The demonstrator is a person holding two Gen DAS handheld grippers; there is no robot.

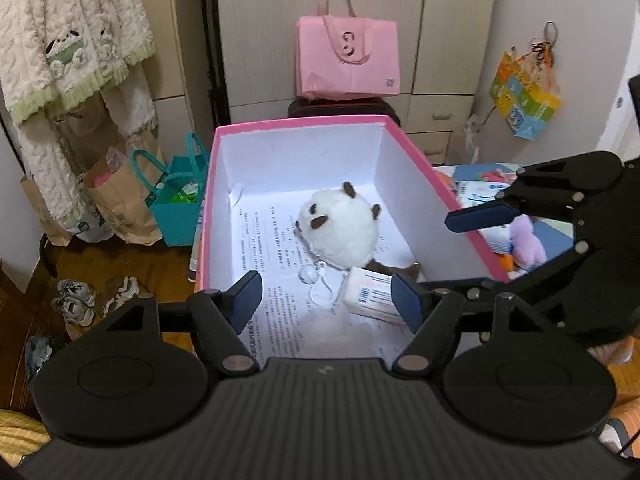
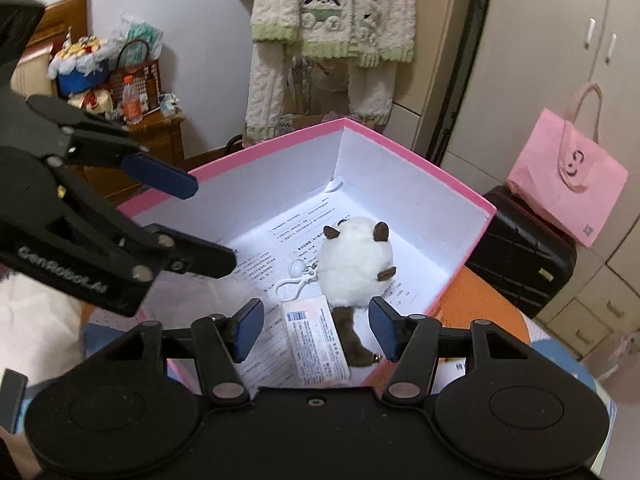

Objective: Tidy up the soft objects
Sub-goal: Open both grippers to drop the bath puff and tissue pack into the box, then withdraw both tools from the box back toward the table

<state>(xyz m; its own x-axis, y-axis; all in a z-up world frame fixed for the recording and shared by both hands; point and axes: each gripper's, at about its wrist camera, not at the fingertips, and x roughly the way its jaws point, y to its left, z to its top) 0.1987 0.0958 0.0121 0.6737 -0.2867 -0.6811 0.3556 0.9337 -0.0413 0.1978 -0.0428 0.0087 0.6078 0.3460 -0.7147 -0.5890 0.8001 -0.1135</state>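
On the left tongs (image 2: 208, 224), white lettering reads "GenRobot.AI".

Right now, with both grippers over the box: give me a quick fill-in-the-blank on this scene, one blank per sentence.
1. The white plush toy lies inside the box, whose outside is coloured ____.
2. The jaws of both the left gripper and the right gripper are ____, with nothing between them.
3. The floor of the box is lined with printed ____.
4. The purple plush lies ____ the box.

Missing words: pink; open; paper; outside
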